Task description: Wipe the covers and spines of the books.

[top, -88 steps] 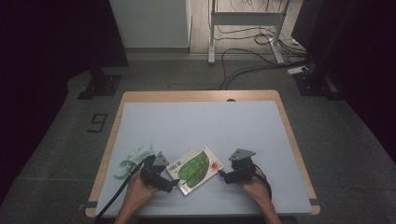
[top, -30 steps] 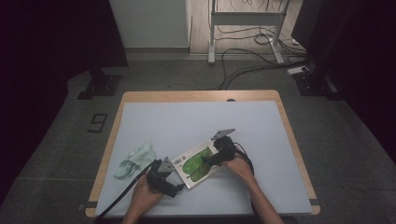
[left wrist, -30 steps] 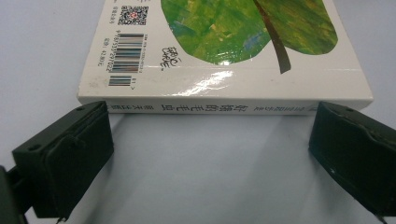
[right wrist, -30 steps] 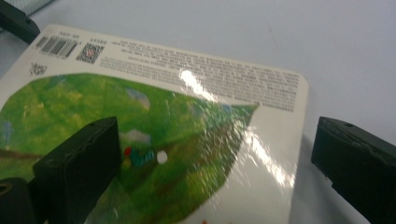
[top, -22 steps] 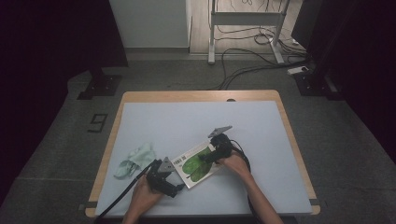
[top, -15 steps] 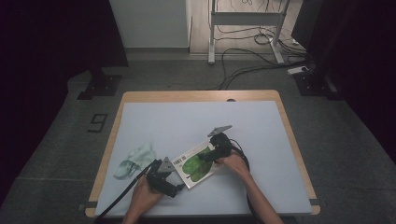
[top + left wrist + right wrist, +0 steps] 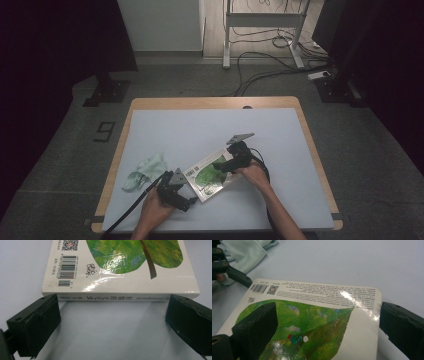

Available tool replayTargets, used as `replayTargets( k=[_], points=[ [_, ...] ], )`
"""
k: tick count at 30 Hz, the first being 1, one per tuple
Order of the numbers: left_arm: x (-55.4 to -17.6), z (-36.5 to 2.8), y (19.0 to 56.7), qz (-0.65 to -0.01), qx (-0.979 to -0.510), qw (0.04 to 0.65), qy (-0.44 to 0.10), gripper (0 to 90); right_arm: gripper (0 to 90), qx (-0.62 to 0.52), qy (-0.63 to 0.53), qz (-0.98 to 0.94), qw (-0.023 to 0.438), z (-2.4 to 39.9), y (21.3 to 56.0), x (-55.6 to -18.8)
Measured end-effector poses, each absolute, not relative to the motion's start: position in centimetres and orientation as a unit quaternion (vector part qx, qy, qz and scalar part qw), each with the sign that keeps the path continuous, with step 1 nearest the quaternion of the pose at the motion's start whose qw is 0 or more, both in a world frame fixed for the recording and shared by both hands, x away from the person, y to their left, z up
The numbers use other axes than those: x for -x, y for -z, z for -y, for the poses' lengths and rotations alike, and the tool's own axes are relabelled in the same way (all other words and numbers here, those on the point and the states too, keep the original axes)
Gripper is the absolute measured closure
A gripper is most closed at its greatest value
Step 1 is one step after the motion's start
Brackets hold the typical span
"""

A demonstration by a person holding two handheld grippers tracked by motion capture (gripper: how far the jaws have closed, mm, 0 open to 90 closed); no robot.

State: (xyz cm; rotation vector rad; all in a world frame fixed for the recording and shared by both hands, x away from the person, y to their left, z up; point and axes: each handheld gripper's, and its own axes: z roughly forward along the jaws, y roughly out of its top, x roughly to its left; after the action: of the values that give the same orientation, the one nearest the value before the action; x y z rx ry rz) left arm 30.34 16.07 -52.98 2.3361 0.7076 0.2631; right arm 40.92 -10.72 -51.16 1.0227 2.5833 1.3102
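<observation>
Now left gripper (image 7: 112, 322) wide at book (image 7: 120, 270) spine; right gripper (image 7: 327, 332) wide over cover edge.

Book (image 7: 120, 270), back cover: barcode at the 9 o'clock corner in the left gripper view, its digits too blurred to read with certainty; a smaller barcode beside it; a QR code at 11 o'clock; a small signature-like mark next to the green leaf, not legible. Spine: one line of Chinese characters, seen upside down, not readable. In the right gripper view, lines of fine print along the cover's far edge, too small to read.
</observation>
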Motion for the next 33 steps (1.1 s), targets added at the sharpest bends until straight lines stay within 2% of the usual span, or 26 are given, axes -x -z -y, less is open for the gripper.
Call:
replayTargets(
  k=[12, 14, 15, 19, 33],
  points=[
    [-30.3, -16.1, 53.0, -0.271, -0.896, 0.337, -0.101, 0.0, 2.5, -0.345, -0.444, -0.827, 0.015, 11.6, 50.9, -40.2],
    [-30.3, -16.1, 53.0, -0.271, -0.896, 0.337, -0.101, 0.0, 11.4, -0.332, -0.459, -0.824, -0.028, 11.7, 51.0, -40.2],
    [-30.3, -16.1, 53.0, -0.271, -0.896, 0.337, -0.101, 0.0, 12.3, -0.326, -0.468, -0.820, -0.048, 11.6, 51.0, -40.1],
    [-30.3, -16.1, 53.0, -0.271, -0.896, 0.337, -0.101, 0.0, 12.5, -0.317, -0.436, -0.842, -0.014, 10.8, 50.6, -39.4],
    [-30.3, -16.1, 53.0, -0.271, -0.896, 0.337, -0.101, 0.0, 18.1, -0.303, -0.400, -0.865, -0.013, 12.6, 50.1, -39.3]
  ],
)
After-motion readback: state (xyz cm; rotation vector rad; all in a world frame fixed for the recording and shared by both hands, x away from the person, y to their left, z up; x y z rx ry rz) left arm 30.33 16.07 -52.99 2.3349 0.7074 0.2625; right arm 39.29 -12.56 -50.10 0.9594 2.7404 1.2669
